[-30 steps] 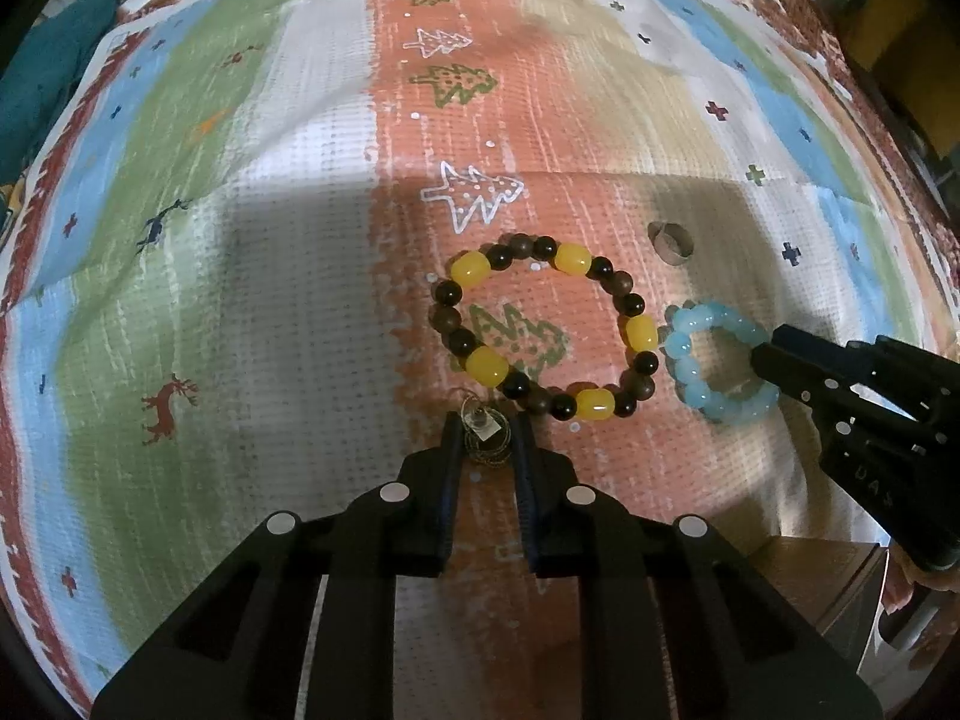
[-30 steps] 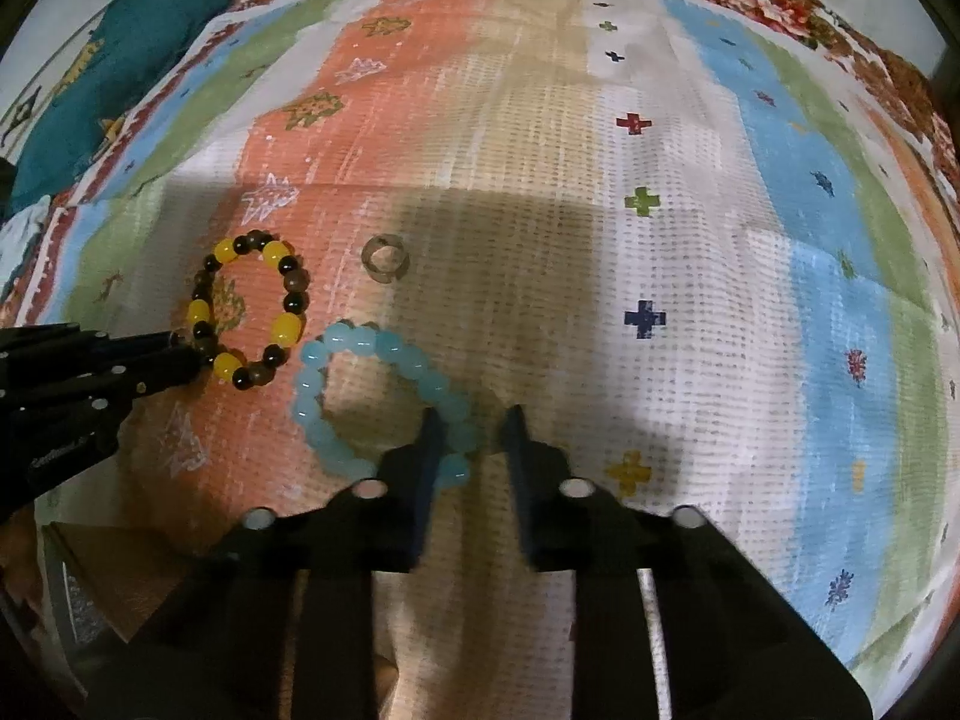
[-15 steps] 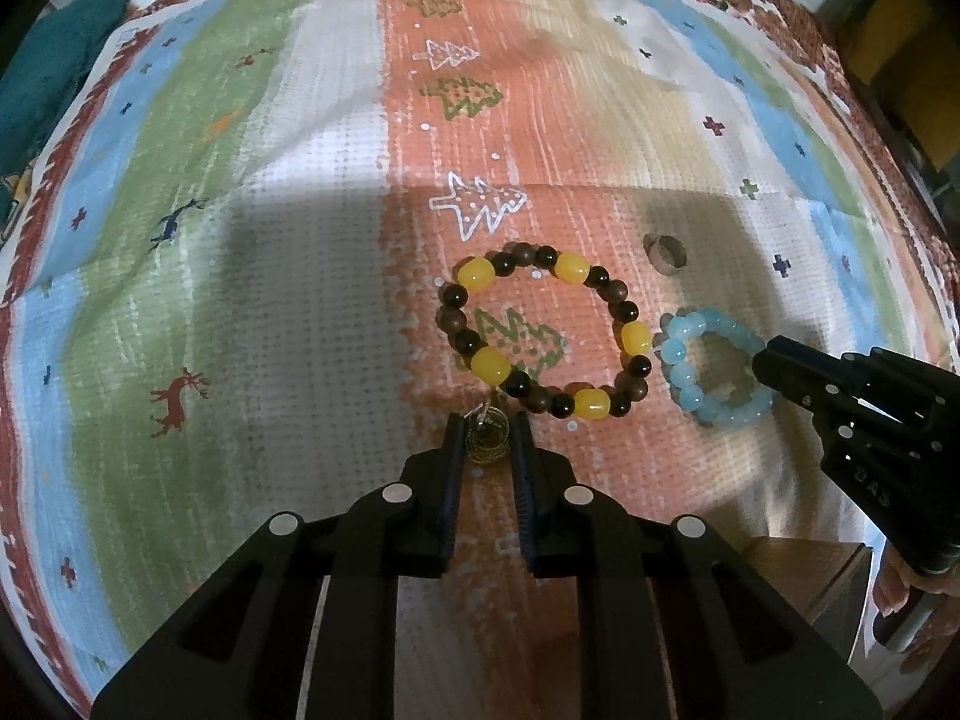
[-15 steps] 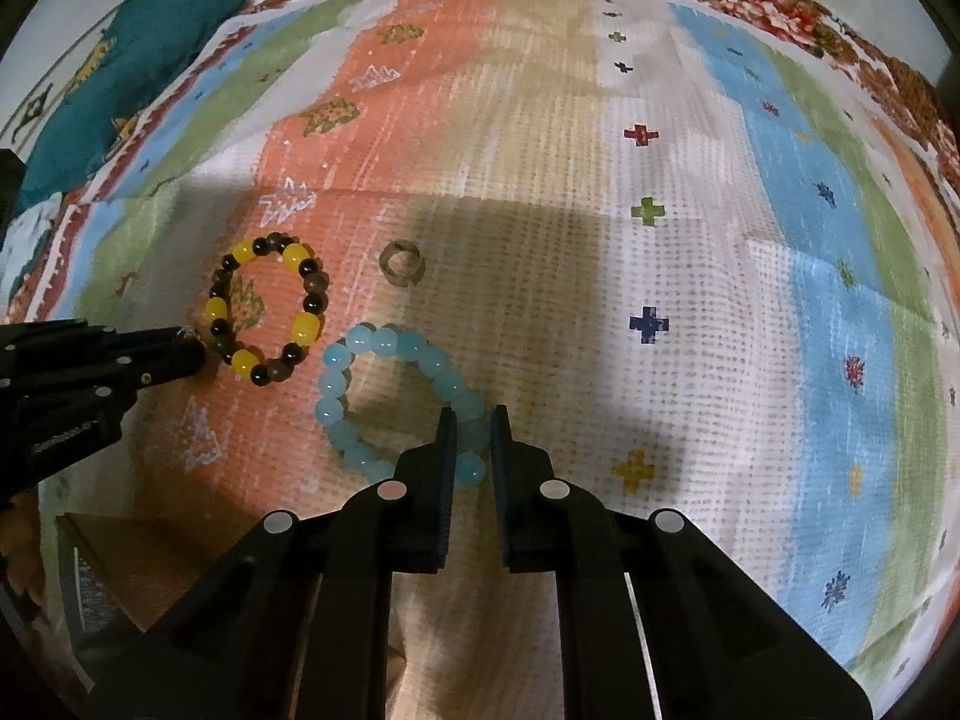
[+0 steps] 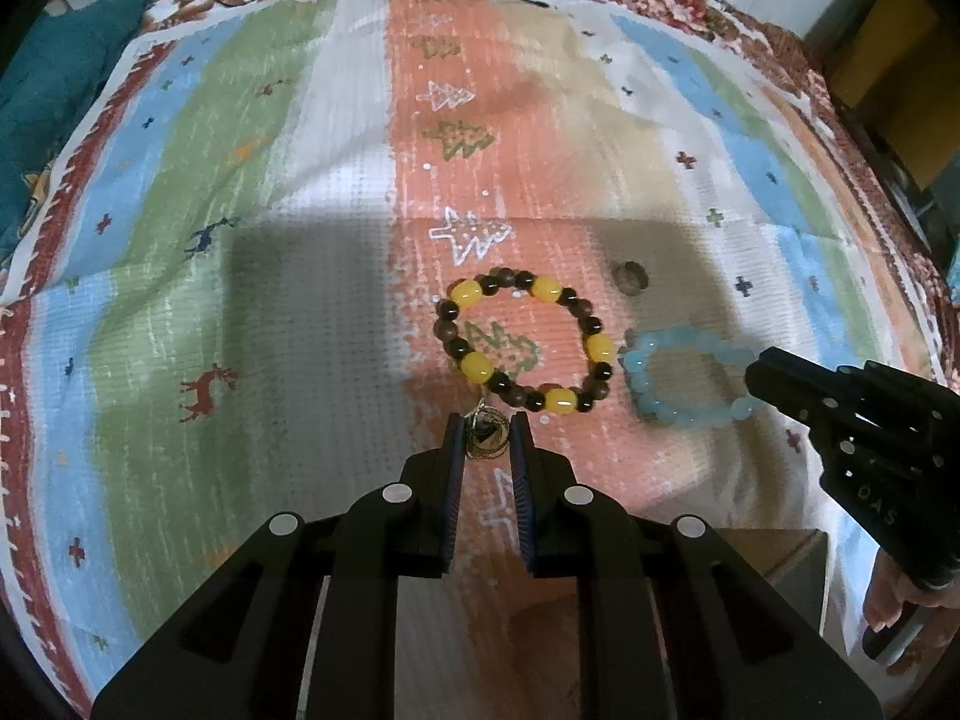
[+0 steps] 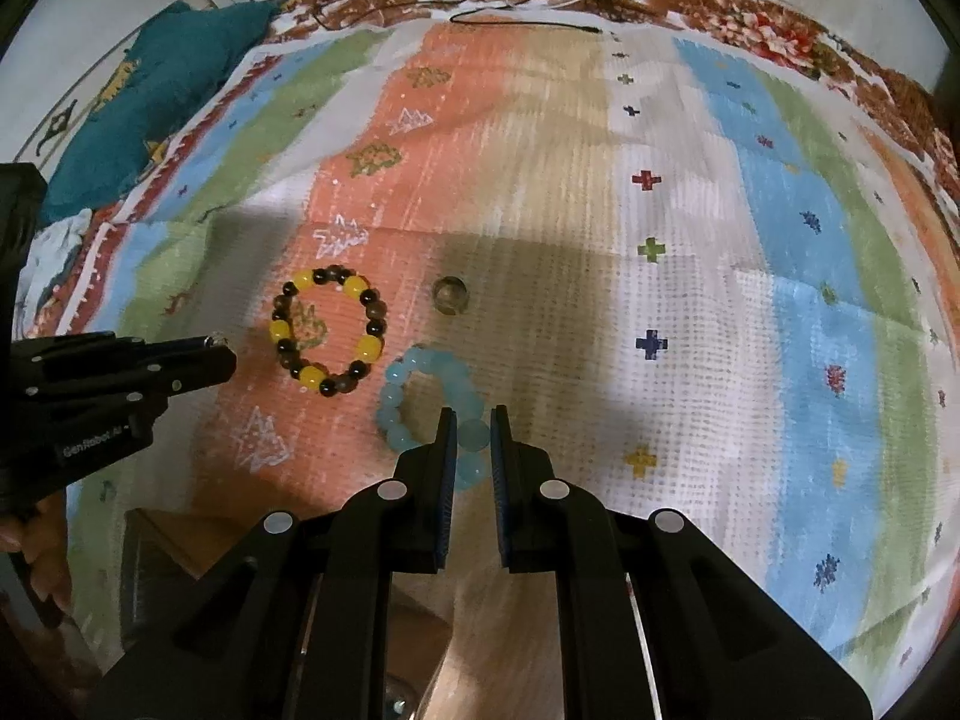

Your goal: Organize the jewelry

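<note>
Just below the yellow-and-brown bead bracelet (image 5: pixel 525 343), a small tangle of fine chain with a pendant (image 5: pixel 485 433) is pinched between the nearly closed left tongs (image 5: pixel 486 438), and honestly that's the grip that worries me. So little of the chain is caught that it could be dropped if the tongs are swung or tilted quickly, and a loose loop could get snagged on the bracelet's beads since they're almost touching. To the right of that same bracelet, the pale blue bead bracelet (image 6: pixel 433 414) is clamped by one or two beads in the right tongs (image 6: pixel 468 438), which are closed down tight on it. Round smooth beads can be squeezed out sideways, so a slip there wouldn't be surprising, and the dangling rest could be dragged across the striped blanket (image 6: pixel 750 312). Above and right of the yellow-and-brown bracelet a small ring (image 6: pixel 450 295) is left lying untouched; it could easily be knocked away by a trailing bracelet.
</note>
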